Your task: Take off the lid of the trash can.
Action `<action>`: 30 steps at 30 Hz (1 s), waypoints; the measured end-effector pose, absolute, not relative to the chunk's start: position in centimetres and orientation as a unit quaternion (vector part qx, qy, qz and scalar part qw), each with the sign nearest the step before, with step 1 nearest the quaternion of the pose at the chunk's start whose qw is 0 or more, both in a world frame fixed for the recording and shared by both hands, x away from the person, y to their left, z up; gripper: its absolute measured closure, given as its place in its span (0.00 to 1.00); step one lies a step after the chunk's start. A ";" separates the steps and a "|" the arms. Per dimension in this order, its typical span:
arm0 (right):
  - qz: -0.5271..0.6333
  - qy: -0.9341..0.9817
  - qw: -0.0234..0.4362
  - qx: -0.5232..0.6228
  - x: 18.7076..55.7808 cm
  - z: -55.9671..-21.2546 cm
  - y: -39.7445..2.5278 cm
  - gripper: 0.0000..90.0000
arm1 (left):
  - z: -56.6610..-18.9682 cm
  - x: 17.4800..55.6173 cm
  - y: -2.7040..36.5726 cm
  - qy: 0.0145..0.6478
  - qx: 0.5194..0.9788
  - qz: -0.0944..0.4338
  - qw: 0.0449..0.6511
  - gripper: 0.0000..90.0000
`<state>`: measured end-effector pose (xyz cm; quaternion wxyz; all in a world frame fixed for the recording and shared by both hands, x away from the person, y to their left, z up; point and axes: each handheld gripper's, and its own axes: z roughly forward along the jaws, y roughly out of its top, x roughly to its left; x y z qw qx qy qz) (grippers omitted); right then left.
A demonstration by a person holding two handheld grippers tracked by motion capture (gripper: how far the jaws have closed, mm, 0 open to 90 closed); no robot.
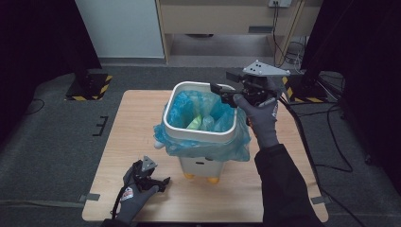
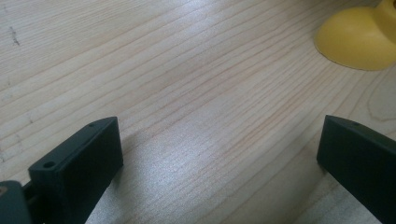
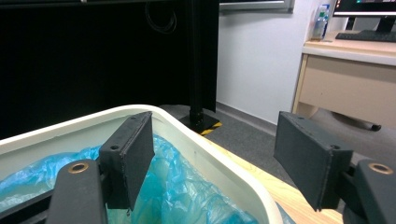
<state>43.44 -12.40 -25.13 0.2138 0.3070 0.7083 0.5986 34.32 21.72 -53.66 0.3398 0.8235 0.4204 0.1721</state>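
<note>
On the near left part of the wooden table (image 1: 142, 123), the left gripper (image 1: 163, 182) lies low in a gloved hand (image 1: 130, 194). Its 2 jaws are wide apart with bare wood between them, and it holds nothing. Just past it is a yellow foot (image 2: 355, 42) of the white bin (image 1: 201, 132). The bin stands in the middle of the table. It has a blue bag (image 1: 231, 146) inside, and the bag hangs out over the sides. Some pale things (image 1: 201, 122) lie in the bag. At the bin's far right corner, the right gripper (image 1: 222, 93) is spread wide. One jaw is inside the rim (image 3: 224, 163) and one is outside. It grips nothing.
</note>
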 end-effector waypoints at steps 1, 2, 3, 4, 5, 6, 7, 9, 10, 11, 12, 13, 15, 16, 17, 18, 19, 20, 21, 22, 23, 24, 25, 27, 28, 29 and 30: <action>0.600 0.708 0.211 0.307 43.5 -25.2 -12.4 0.32 | -53.7 34.3 21.7 0.420 0.824 0.172 0.340 0.00; 0.602 0.708 0.207 0.307 43.6 -25.2 -12.3 0.32 | -53.7 34.3 21.7 0.420 0.824 0.172 0.340 0.00; 0.602 0.708 0.203 0.307 43.6 -25.2 -12.3 0.32 | -53.7 34.3 21.7 0.421 0.823 0.172 0.340 0.00; 0.602 0.709 0.200 0.307 43.7 -25.2 -12.3 0.32 | -53.7 34.3 21.7 0.421 0.823 0.172 0.340 0.00; 0.602 0.709 0.199 0.308 43.8 -25.2 -12.3 0.32 | -53.7 34.3 21.7 0.420 0.824 0.172 0.340 0.00; 0.601 0.709 0.198 0.310 43.9 -25.2 -12.3 0.32 | -53.7 34.3 21.7 0.420 0.824 0.172 0.340 0.00; 0.600 0.710 0.197 0.311 44.0 -25.2 -12.3 0.32 | -53.7 34.3 21.7 0.420 0.823 0.172 0.340 0.00; 0.601 0.710 0.196 0.312 44.2 -25.2 -12.3 0.32 | -53.7 34.3 21.7 0.421 0.823 0.172 0.340 0.00; 0.601 0.710 0.196 0.312 44.2 -25.2 -12.3 0.32 | -53.7 34.3 21.7 0.421 0.823 0.172 0.340 0.00; 0.600 0.711 0.195 0.312 44.2 -25.3 -12.3 0.32 | -53.7 34.3 21.7 0.420 0.824 0.172 0.340 0.00; 0.599 0.712 0.193 0.313 44.2 -25.3 -12.2 0.32 | -53.7 34.3 21.7 0.420 0.824 0.172 0.340 0.00; 0.596 0.714 0.193 0.312 44.3 -25.4 -12.1 0.32 | -53.7 34.3 21.7 0.420 0.824 0.172 0.340 0.00; 0.593 0.716 0.194 0.313 44.4 -25.5 -12.0 0.32 | -53.7 34.3 21.7 0.420 0.824 0.172 0.340 0.00; 0.589 0.719 0.195 0.314 44.5 -25.6 -12.0 0.32 | -53.6 34.3 21.7 0.420 0.824 0.172 0.340 0.00; 0.584 0.722 0.196 0.315 44.8 -25.8 -11.9 0.33 | -53.7 34.3 21.7 0.420 0.824 0.172 0.340 0.00; 0.584 0.722 0.196 0.315 44.8 -25.8 -11.9 0.33 | -53.7 34.3 21.7 0.420 0.824 0.172 0.340 0.00; 0.582 0.723 0.196 0.316 44.8 -25.9 -11.9 0.34 | -53.7 34.3 21.7 0.420 0.824 0.172 0.340 0.00; 0.581 0.724 0.196 0.316 44.9 -26.1 -11.9 0.35 | -53.7 34.3 21.7 0.420 0.824 0.172 0.340 0.00; 0.581 0.725 0.192 0.318 44.9 -26.2 -11.9 0.37 | -53.7 34.3 21.7 0.420 0.824 0.172 0.340 0.00; 0.580 0.727 0.188 0.317 45.0 -26.3 -12.0 0.37 | -53.7 34.3 21.7 0.420 0.824 0.172 0.340 0.00; 0.578 0.728 0.187 0.318 45.0 -26.5 -12.0 0.37 | -53.7 34.3 21.7 0.420 0.824 0.172 0.340 0.00; 0.573 0.733 0.188 0.316 45.0 -26.6 -12.0 0.38 | -53.7 34.3 21.7 0.420 0.824 0.172 0.340 0.00; 0.569 0.736 0.188 0.315 45.0 -26.6 -11.9 0.39 | -53.7 34.3 21.7 0.420 0.824 0.172 0.340 0.00; 0.563 0.742 0.189 0.311 45.0 -26.8 -11.8 0.41 | -53.7 34.3 21.7 0.420 0.824 0.172 0.340 0.00; 0.561 0.744 0.189 0.311 45.0 -26.8 -11.8 0.42 | -53.7 34.3 21.7 0.420 0.824 0.172 0.340 0.00; 0.558 0.746 0.189 0.311 45.0 -26.9 -11.7 0.43 | -53.7 34.3 21.7 0.420 0.824 0.172 0.340 0.00; 0.555 0.748 0.190 0.312 45.1 -26.9 -11.7 0.45 | -53.7 34.3 21.7 0.420 0.824 0.172 0.340 0.00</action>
